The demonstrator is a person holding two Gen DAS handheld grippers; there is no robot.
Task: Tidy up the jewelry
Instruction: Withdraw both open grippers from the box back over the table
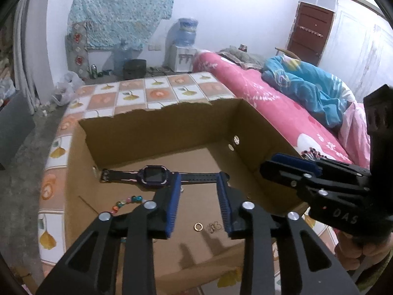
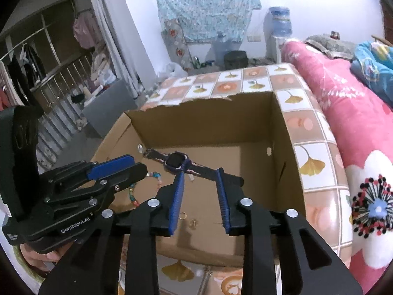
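A tiled table [image 1: 157, 91] holds a box [image 1: 152, 132]. One tool reads "GenRobot.AI". Both tongs, left [image 1: 199, 204] and right [image 2: 200, 200], hang part open, empty, above the watch [image 1: 152, 174] by the box's back wall.

Left of the jaws, the gripper's finger [image 1: 169, 211] hides part of the beaded bracelet [image 1: 127, 201]; the small tangled trinket [image 1: 215, 227] between the jaws stays unidentifiable.

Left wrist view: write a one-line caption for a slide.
Open left gripper above a cardboard box holding a watch, bead bracelet and gold ring; right gripper alongside.
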